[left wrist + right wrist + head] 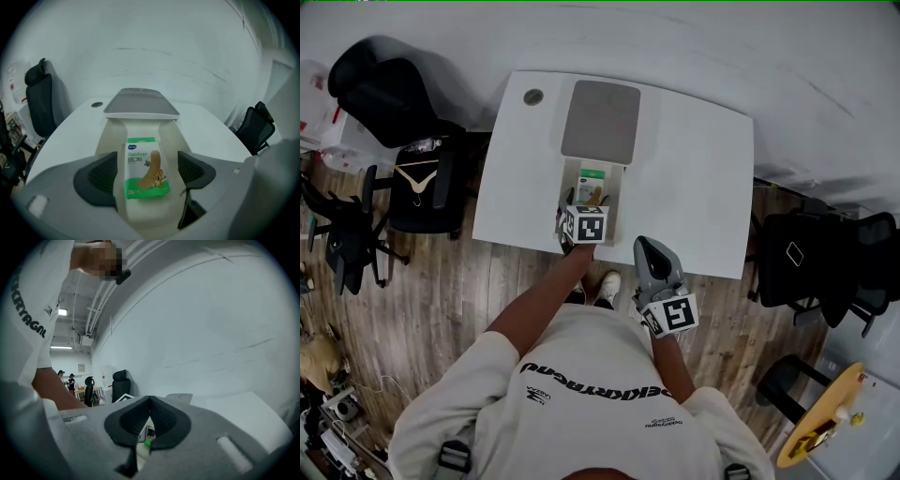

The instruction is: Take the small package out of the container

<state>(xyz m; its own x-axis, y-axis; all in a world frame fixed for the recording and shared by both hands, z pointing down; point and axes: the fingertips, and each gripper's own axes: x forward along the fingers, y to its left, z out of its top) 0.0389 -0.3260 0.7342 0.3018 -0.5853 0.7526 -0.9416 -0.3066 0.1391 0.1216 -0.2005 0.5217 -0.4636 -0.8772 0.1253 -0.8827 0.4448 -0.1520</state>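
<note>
Left gripper (147,176) spread wide, straddling container (108,136); small package (144,164) between jaws, untouched. Risk: closing clamps the walls instead.

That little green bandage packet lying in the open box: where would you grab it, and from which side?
Probably by its two long side edges, coming down from above at the near end. The bandage packet lies flat, face up, in the narrow container, so only its thin sides offer a pinch; the open left gripper straddles it.
</note>
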